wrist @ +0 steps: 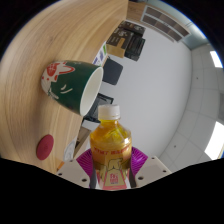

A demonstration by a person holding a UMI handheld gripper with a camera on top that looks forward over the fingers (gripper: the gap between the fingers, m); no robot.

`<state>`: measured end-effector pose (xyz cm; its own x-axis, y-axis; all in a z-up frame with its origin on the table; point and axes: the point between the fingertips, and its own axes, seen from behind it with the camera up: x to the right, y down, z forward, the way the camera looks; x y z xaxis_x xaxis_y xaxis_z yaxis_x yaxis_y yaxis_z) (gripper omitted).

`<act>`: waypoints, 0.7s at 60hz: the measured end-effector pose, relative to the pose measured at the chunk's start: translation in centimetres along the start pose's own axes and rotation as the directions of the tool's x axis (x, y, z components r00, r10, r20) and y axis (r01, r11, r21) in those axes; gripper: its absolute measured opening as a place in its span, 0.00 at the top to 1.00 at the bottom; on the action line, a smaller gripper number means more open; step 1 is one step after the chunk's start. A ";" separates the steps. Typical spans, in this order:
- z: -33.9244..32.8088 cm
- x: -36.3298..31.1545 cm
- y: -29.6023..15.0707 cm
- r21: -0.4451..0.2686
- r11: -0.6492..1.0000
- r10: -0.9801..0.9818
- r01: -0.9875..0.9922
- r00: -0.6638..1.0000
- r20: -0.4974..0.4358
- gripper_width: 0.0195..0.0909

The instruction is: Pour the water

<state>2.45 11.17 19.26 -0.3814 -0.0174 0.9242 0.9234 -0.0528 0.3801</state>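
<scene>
My fingers [111, 165] squeeze a small clear plastic bottle of yellow drink with a white cap [110, 146], around its middle. It feels slippery and a bit heavy. The green paper cup [71, 84] waits just ahead on the wooden table [45, 40].

Hand-held gripper [111, 166] clamps a bottle [110, 148] of yellow liquid, white cap on, between its magenta pads [139, 160]. Beyond the bottle, a green-and-white patterned cup [72, 84] rests on the wooden surface [45, 35], the view tilted
</scene>
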 end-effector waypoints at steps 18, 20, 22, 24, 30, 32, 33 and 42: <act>0.8 0.4 -0.9 0.012 0.965 -0.263 0.263 0.964 -0.036 0.64; 1.0 0.8 -0.7 0.013 0.971 -0.237 0.238 0.970 -0.044 0.63; 1.0 1.1 -0.3 0.010 0.982 -0.188 0.188 0.981 -0.049 0.63; 1.2 1.4 0.3 0.001 0.995 -0.098 0.098 0.994 -0.043 0.63; 1.4 2.1 2.6 -0.032 0.926 0.376 -0.376 0.927 0.004 0.63; 1.5 2.0 3.1 -0.043 0.834 0.552 -0.551 0.834 0.012 0.63; 1.4 1.0 3.6 -0.042 0.765 0.644 -0.643 0.765 -0.002 0.63; 1.9 -2.8 4.5 -0.129 0.007 0.997 -0.992 -0.002 0.075 0.63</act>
<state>7.73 12.83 18.46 0.9249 0.0224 0.3796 0.3796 -0.1118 -0.9184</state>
